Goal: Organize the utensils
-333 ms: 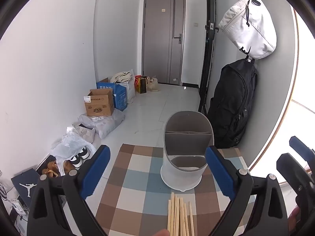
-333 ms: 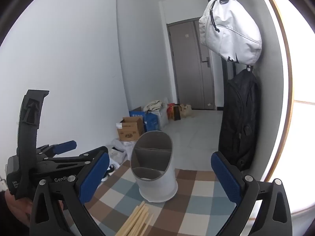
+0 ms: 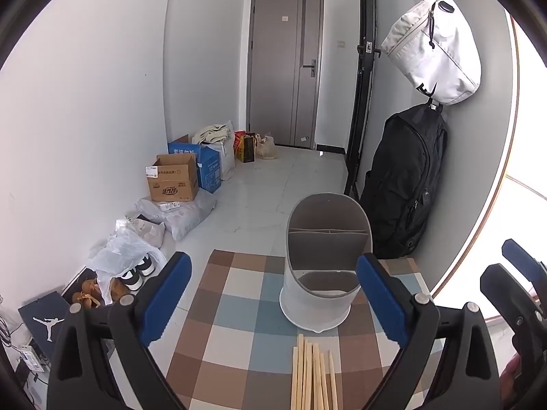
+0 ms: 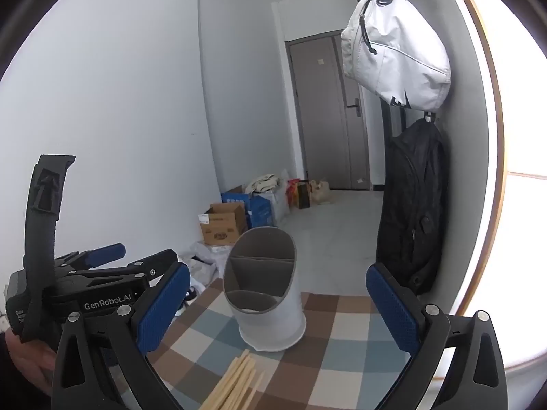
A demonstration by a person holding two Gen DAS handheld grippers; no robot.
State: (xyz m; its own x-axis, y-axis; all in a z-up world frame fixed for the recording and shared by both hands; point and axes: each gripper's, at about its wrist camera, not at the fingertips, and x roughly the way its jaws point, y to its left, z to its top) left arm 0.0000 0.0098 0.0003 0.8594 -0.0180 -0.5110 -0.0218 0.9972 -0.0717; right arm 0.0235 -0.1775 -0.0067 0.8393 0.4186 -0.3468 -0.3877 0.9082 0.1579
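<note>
Currently both grippers hover above a checked cloth [image 3: 239, 311], jaws spread wide and holding nothing. The left gripper [image 3: 273, 294] faces a white holder [image 3: 319, 311] standing upright on the cloth, its grey inside split into compartments. Chopsticks [image 3: 312, 372] lie bundled flat just before the holder, apart from it. The right gripper [image 4: 278, 307] frames the same holder, chopsticks below.

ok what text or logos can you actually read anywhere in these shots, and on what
"GenRobot.AI": on the left hand-held gripper body.
Jumping-figure logo, no words: dark shoebox.
Print on the cardboard box: blurred, unreadable.
White characters on the blue box: unreadable.
Mark on the white bag: partly hidden.
</note>
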